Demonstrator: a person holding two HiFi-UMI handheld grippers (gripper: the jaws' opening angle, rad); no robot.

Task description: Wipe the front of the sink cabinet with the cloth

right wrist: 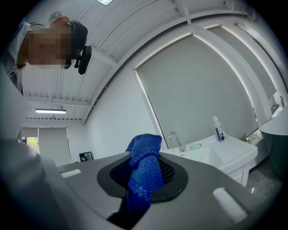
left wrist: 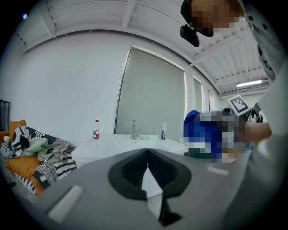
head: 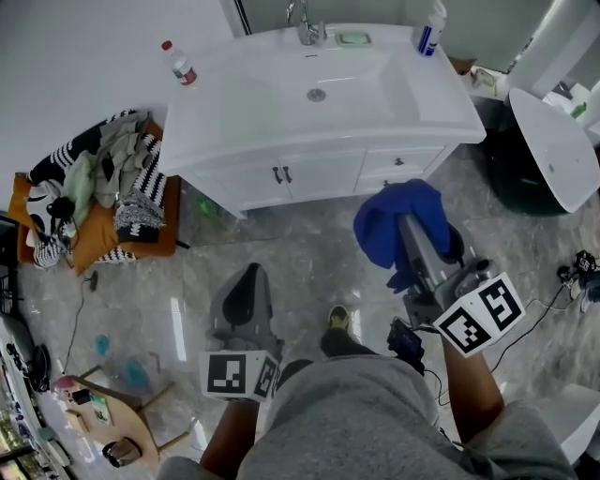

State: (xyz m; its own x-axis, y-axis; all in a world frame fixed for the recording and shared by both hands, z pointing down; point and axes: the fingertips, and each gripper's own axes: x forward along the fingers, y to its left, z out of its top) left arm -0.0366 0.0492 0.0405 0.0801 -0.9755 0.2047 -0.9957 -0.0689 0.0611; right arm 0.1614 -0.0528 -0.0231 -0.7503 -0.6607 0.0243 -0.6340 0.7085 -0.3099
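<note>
The white sink cabinet point(head: 319, 173) stands ahead of me with two front doors and dark handles; it also shows in the left gripper view point(left wrist: 135, 143) and the right gripper view point(right wrist: 225, 157). A blue cloth point(head: 394, 220) hangs bunched from my right gripper point(head: 412, 234), which is shut on it a short way in front of the cabinet's right side. The cloth point(right wrist: 144, 173) drapes over the jaws of that gripper point(right wrist: 145, 179). My left gripper point(head: 247, 281) is held lower and nearer me, shut with nothing in it point(left wrist: 147, 173).
On the countertop stand a red-capped bottle point(head: 178, 64), a faucet point(head: 307, 28), a soap dish point(head: 353, 38) and a spray bottle point(head: 429, 33). Clothes are piled on an orange seat point(head: 94, 197) at left. A white oval fixture point(head: 553, 145) stands at right, and cables point(head: 572, 272) lie nearby.
</note>
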